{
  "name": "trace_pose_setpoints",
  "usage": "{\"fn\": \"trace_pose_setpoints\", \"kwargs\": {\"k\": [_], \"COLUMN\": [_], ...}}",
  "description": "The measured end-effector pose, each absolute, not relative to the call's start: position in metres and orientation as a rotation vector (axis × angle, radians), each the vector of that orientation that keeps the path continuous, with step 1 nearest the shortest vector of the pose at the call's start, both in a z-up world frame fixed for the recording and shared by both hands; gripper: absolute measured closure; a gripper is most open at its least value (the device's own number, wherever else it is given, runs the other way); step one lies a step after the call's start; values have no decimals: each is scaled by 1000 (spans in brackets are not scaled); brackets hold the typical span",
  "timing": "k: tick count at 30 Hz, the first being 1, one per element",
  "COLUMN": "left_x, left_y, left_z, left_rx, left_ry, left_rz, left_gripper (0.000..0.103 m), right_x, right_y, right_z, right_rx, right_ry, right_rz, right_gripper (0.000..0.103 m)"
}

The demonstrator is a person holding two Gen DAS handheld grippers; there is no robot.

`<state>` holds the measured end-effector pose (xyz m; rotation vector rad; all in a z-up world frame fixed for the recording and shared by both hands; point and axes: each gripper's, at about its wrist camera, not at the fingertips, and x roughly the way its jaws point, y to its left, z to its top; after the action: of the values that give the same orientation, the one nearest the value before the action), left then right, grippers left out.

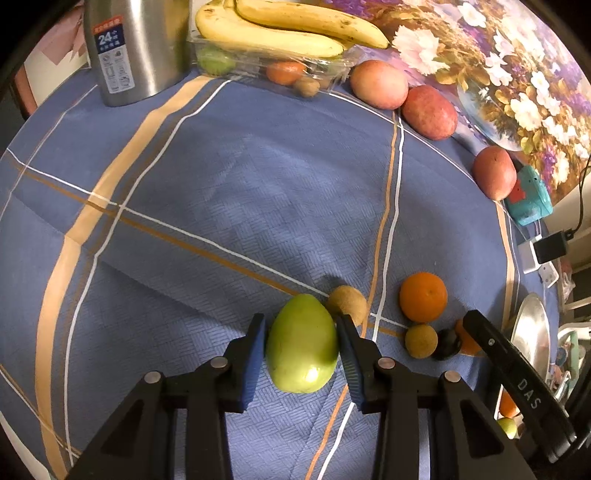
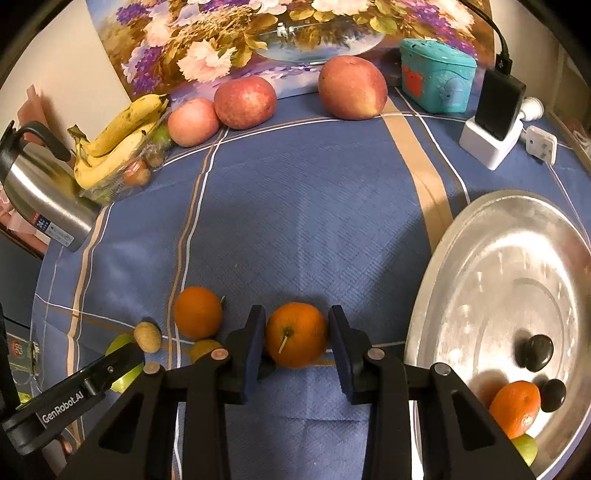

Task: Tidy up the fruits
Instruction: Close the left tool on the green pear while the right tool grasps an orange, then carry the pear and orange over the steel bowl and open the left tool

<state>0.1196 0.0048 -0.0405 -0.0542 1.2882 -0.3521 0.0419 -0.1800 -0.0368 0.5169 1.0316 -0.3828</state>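
My left gripper [image 1: 301, 345] is shut on a green pear-shaped fruit [image 1: 302, 345] just above the blue cloth. A kiwi [image 1: 347, 303], an orange [image 1: 423, 296], a small yellow-brown fruit [image 1: 421, 340] and a dark plum [image 1: 447, 343] lie to its right. My right gripper [image 2: 296, 338] has its pads against both sides of an orange [image 2: 296, 335] on the cloth. A second orange [image 2: 198, 312] and a kiwi [image 2: 147, 336] lie to its left. The metal tray [image 2: 491, 258] at right holds an orange [image 2: 515, 408], two dark plums [image 2: 539, 352] and a green fruit [image 2: 526, 448].
Three red apples [image 2: 245, 101] line the back edge beside a floral painting [image 2: 240, 33]. Bananas [image 2: 118, 136] lie on a clear box at back left, next to a steel flask [image 2: 40, 192]. A teal box [image 2: 436, 79] and a charger [image 2: 493, 129] stand at back right.
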Motion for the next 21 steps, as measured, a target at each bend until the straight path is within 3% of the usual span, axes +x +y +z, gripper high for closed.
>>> {"fn": "trace_pose_setpoints", "kwargs": {"k": [21], "left_x": [107], "left_y": [1], "left_z": [-7], "left_rx": [-46], "left_ry": [1207], "left_rz": [-359], "left_gripper": [62], "right_x": [6], "right_y": [-179], "right_z": [-10], "right_rx": [599], "right_ry": [1013], "right_rz": [-372], "right_gripper": [67]}}
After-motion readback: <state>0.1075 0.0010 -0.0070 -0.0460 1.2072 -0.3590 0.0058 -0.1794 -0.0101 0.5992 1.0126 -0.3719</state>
